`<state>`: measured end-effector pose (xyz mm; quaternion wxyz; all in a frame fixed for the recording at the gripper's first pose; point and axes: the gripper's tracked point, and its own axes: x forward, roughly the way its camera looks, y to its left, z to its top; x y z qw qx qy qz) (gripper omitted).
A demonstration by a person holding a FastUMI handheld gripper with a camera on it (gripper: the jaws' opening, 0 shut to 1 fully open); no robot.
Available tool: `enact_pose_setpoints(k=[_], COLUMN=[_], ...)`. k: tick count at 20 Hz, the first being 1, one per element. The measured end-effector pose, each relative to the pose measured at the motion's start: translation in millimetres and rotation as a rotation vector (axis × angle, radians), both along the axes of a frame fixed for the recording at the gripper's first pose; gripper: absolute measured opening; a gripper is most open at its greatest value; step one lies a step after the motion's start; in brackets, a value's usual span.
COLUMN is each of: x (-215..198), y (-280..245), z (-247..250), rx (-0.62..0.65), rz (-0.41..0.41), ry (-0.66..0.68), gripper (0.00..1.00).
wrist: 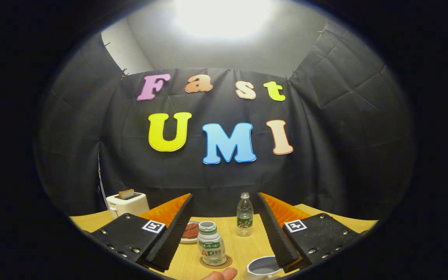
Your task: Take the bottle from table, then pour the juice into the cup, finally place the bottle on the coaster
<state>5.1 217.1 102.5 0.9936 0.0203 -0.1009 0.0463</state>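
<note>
Gripper view: the gripper (224,229) hangs above the pale wooden desk (247,243) with its fingers spread wide, holding nothing; between them, near their base, the small white juice bottle with a green label (211,244) stands upright and uncapped on a round brown coaster (216,263); the white cup (262,268) sits beside the right finger; a clear plastic water bottle (244,214) stands farther ahead between the fingers; a white toaster (127,204) lies beyond the left finger; a fingertip (220,275) shows below the coaster.
</note>
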Motion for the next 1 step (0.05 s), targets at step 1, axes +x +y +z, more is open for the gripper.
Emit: enact_pose_setpoints(k=[1], x=[-3.5], y=[-6.7], z=[-0.9], rx=[-0.009], rz=[0.000], ry=[0.001], gripper=[0.96])
